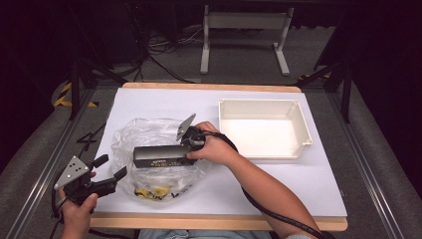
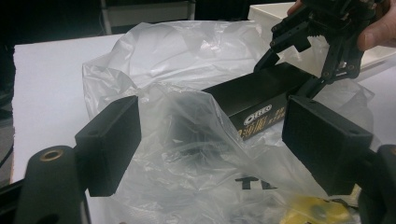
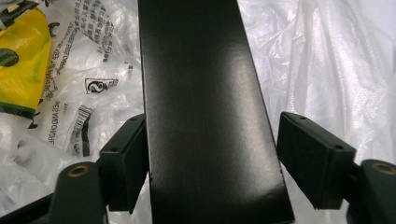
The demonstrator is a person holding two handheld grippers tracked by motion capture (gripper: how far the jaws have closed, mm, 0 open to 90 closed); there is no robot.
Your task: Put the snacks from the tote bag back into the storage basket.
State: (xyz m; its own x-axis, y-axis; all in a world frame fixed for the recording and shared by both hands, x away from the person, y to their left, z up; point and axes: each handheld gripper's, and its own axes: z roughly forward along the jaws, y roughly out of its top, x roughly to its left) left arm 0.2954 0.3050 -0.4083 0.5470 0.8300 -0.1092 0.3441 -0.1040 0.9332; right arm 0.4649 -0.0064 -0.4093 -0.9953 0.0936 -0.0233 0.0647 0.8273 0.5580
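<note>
Box point(image 2: 261, 100) label "REO", partly hidden.

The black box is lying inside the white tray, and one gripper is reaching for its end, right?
Not quite. The black box lies on the clear plastic bag, beside the white tray, not inside it; the high view shows this. The right gripper is at the box's end, as you said.

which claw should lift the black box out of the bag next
Right. The right claw already straddles the black box at its end, one pad touching, the other just off. The left claw is open, off the plastic bag near the table's front edge, holding nothing.
</note>
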